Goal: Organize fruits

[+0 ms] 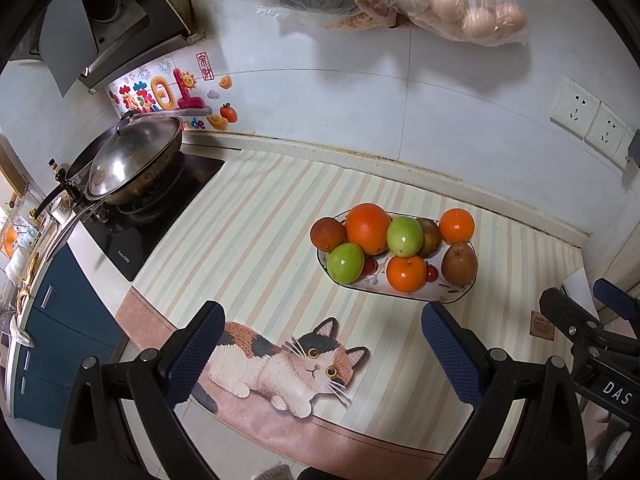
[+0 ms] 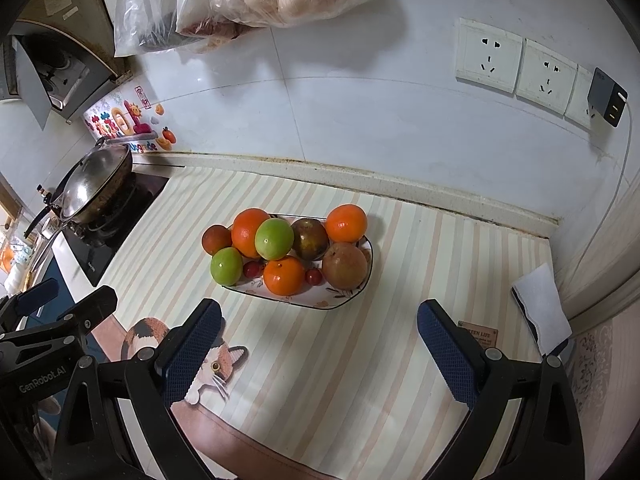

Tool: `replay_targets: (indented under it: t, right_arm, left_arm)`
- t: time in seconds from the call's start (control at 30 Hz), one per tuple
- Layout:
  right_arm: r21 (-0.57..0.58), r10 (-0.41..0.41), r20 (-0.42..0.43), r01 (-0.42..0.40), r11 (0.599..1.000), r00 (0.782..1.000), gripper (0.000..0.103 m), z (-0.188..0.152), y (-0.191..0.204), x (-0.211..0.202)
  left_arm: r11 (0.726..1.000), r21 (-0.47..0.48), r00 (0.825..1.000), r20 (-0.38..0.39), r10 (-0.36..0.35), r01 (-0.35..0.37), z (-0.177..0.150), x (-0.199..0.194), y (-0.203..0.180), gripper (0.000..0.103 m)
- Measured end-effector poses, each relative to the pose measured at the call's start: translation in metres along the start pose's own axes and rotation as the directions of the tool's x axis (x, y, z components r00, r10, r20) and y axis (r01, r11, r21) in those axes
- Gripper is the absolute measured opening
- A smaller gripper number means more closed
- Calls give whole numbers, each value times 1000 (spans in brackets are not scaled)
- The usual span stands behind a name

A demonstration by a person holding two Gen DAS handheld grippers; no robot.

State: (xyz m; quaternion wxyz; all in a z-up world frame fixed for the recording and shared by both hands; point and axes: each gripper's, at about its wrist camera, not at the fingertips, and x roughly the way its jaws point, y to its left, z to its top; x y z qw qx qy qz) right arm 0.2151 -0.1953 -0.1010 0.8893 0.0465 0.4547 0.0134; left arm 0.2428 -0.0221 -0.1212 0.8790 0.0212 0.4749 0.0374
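Both my tools are empty, jaws spread wide: the left tool [image 1: 322, 354] hangs over the cat picture on the striped mat [image 1: 256, 240], and the right tool [image 2: 320, 354] hangs over bare stripes beside it. Neither touches anything.

The fruit is straight ahead of both tools, heaped on an oval plate [image 2: 340, 302] that sits on the table just beyond my fingertips. From my right tool I see a big orange [image 2: 251, 232] at the far left of the heap, a green fruit [image 2: 274, 239] perched against it, a second green fruit [image 2: 226, 266] at the near left rim, a small orange [image 2: 284, 276] nearest me, a brownish pear-like fruit [image 2: 345, 265] at the near right, and another orange [image 2: 346, 223] behind it on the far rim. Two small red fruits, perhaps cherry tomatoes, hide low between the others; I cannot tell for certain.

The worry is the pile itself. The fruits lean on one another, so if I pull a lower one first, the perched green fruit may roll off the plate and along the mat. The far orange sits right on the rim, and a nudge from a finger could tip it toward the wall. Closing too hard would bruise the softer fruit, and my two tools are close enough to collide if both reach in together.
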Motion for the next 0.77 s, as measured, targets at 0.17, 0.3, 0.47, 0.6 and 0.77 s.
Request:
replay_targets:
  t: [0.17, 0.3, 0.47, 0.6, 0.77]
  right_arm:
    - [0, 0, 0, 0, 1000, 1000, 100, 0, 0, 1]
    - [6, 4, 3, -4, 1000, 1000, 100, -2, -1, -1]
    - [15, 2, 6, -2, 1000, 1000, 100, -6, -1, -4]
    - [13, 4, 4, -4, 1000, 1000, 100, -5, -3, -3]
    - [17, 5, 4, -5, 1000, 1000, 100, -8, -2, -4]
  left_arm:
    - [1000, 0, 1000, 1, -2, 2, 0, 0, -1, 101]
    - [1000, 0, 1000, -2, -1, 1, -1, -1, -1, 101]
    - [1000, 2, 1000, -4, -4, 4, -3, -5, -1, 101]
    - [1000, -1, 1000, -9, -10, 10, -5, -7, -1, 101]
    - [1000, 0, 1000, -1, -18, 18, -7, -9, -2, 101]
